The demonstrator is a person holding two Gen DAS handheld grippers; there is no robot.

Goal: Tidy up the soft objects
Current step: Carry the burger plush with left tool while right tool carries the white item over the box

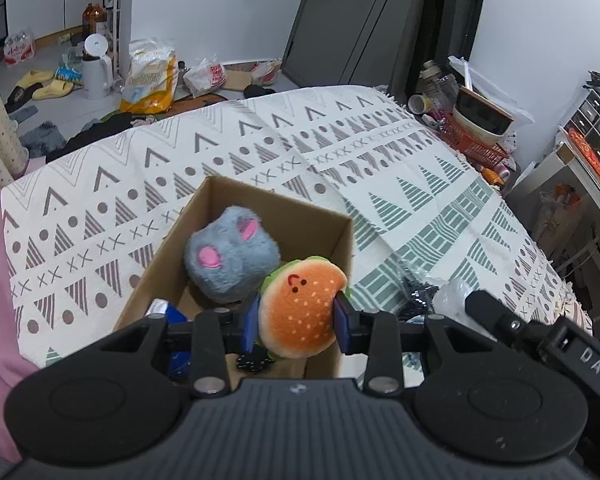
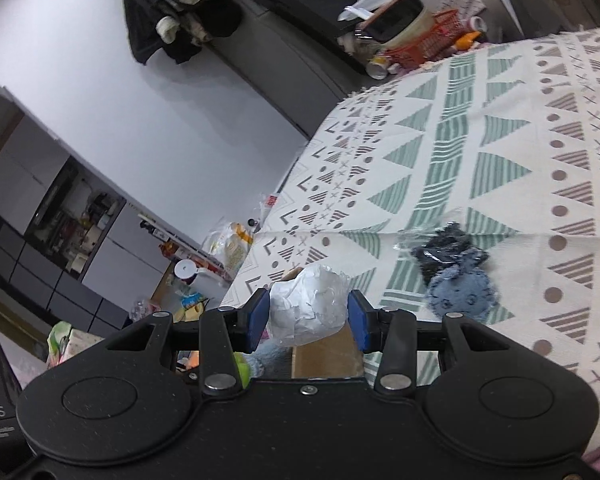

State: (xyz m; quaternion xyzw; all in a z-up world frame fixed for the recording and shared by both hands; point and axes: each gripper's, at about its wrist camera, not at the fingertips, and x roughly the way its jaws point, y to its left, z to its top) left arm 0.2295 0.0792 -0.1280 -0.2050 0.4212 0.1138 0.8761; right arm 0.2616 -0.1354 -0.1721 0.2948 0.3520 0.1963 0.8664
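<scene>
Orange burger plush (image 1: 300, 312) — grey mouse plush (image 1: 230, 258)

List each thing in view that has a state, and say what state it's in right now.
Left gripper: shut on the burger plush, over the cardboard box.
Right gripper: shut on the white wrapped bundle.
Cardboard box: open-topped.
Grey mouse plush: lying inside the box.
Blue plush: lying on the patterned cloth, outside the box.

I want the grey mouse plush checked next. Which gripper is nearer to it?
Left. The left gripper holds the burger plush right beside the grey mouse plush in the box; the right gripper is off by the box's edge.
</scene>
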